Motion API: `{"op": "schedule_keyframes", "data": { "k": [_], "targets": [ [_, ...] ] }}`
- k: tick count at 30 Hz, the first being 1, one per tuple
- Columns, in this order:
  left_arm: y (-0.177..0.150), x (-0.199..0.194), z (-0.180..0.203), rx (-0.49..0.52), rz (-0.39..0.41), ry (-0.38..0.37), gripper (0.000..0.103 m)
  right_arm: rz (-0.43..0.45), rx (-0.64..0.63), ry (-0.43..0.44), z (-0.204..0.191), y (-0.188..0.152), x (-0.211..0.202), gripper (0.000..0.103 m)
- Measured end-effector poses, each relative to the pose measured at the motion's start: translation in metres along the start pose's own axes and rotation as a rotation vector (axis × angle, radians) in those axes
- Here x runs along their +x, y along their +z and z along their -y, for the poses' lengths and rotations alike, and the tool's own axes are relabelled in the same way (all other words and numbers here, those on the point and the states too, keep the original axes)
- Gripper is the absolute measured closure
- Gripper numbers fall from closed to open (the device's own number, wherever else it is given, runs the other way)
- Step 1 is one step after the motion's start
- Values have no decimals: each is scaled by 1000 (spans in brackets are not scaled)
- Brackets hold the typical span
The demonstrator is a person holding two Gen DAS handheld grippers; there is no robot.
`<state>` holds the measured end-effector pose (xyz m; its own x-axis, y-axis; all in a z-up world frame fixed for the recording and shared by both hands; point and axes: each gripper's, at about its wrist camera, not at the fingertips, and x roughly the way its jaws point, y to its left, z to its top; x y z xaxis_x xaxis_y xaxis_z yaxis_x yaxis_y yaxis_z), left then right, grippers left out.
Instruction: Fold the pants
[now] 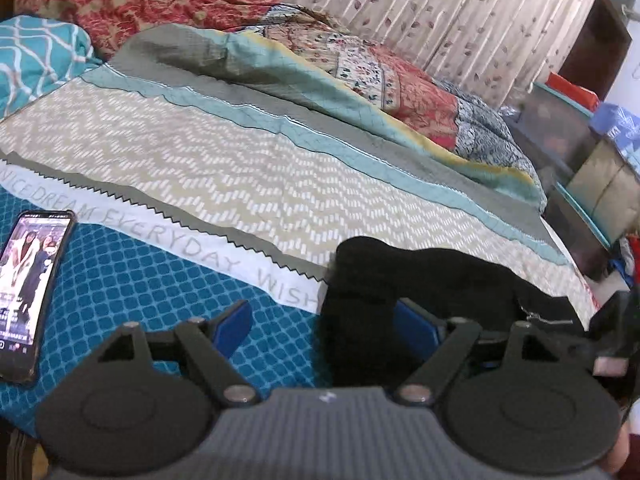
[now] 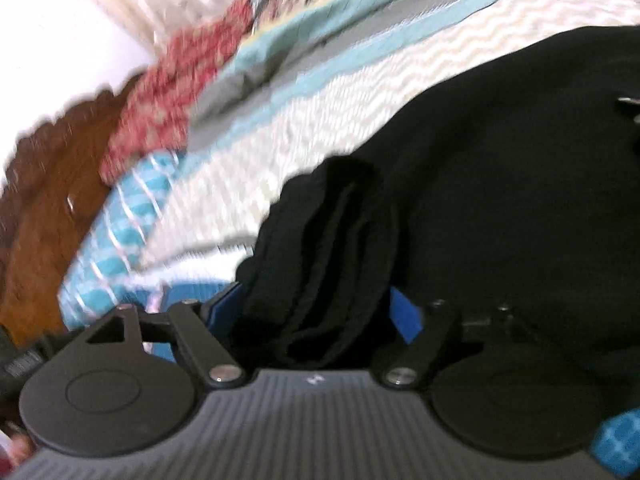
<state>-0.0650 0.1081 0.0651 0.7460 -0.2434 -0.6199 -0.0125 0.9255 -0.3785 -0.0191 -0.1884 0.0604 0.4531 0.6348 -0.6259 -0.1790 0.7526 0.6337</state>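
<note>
Standing wide apart, the jaws of the left gripper (image 1: 322,330) are seen with nothing pressed between them: the left blue pad (image 1: 234,330) is over bare bedspread, while the right pad is at the near edge of the black pants (image 1: 420,280), whether touching cannot be told. In the right wrist view, which is blurred, the right gripper (image 2: 316,312) is part-open, and a stacked fold of the black pants (image 2: 320,264) is lying between its pads; a firm pinch on the cloth is not evident, so the fold is judged released rather than held.

The pants are bunched into a thick, layered bundle near the front edge of the bed, on the patterned bedspread (image 1: 200,168), towards its right side. A phone (image 1: 30,296) with a lit screen is lying at the front left edge, well apart from the garment. Rumpled quilts (image 1: 360,64) are piled along the far edge.

A fold is judged to have just been laid down, with both grippers letting go. The next move is likely to call for the bundle to be flattened and squared, or regripped at one end for a further fold, with all layers taken together.
</note>
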Motion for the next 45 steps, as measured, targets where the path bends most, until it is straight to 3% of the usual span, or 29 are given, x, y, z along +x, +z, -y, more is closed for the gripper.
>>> {"op": "schedule_keyframes", "data": {
  "k": [3, 6, 9, 11, 12, 15, 16, 18, 21, 25, 27, 29, 32, 33, 45],
  "targets": [
    [0, 1, 7, 22, -5, -10, 23, 10, -47, -3, -7, 2, -3, 80],
    [5, 14, 13, 41, -24, -30, 23, 93, -83, 7, -8, 13, -26, 82],
    [5, 25, 22, 45, -45, -56, 23, 190, -129, -40, 1, 23, -55, 82],
    [6, 32, 32, 53, -53, -75, 23, 213, -120, -113, 19, 27, -66, 81],
    [7, 37, 37, 64, -57, -87, 23, 212, -108, -168, 30, 27, -66, 75],
    [9, 50, 57, 117, -73, -107, 23, 165, -139, -456, 51, 23, -53, 67],
    [9, 52, 64, 133, -78, -116, 23, 173, -145, -495, 54, 20, -53, 65],
    [8, 57, 77, 167, -86, -139, 23, 224, -109, -430, 58, 16, -68, 58],
    [2, 64, 94, 214, -103, -160, 23, 312, -134, -371, 43, 13, -82, 58],
    [-10, 74, 108, 263, -146, -164, 23, 354, -177, -260, 24, 8, -87, 58],
    [-18, 82, 109, 270, -193, -145, 23, 327, -196, -228, 18, 5, -77, 58],
    [-25, 90, 105, 250, -250, -131, 23, 278, -189, -247, 19, 7, -61, 58],
    [-36, 109, 89, 166, -365, -111, 22, 127, -91, -294, 43, 4, -31, 56],
    [-38, 112, 82, 122, -381, -118, 20, 126, -56, -292, 49, 1, -28, 55],
    [-37, 104, 77, 105, -378, -124, 19, 143, -44, -260, 54, -2, -41, 53]
  ]
}}
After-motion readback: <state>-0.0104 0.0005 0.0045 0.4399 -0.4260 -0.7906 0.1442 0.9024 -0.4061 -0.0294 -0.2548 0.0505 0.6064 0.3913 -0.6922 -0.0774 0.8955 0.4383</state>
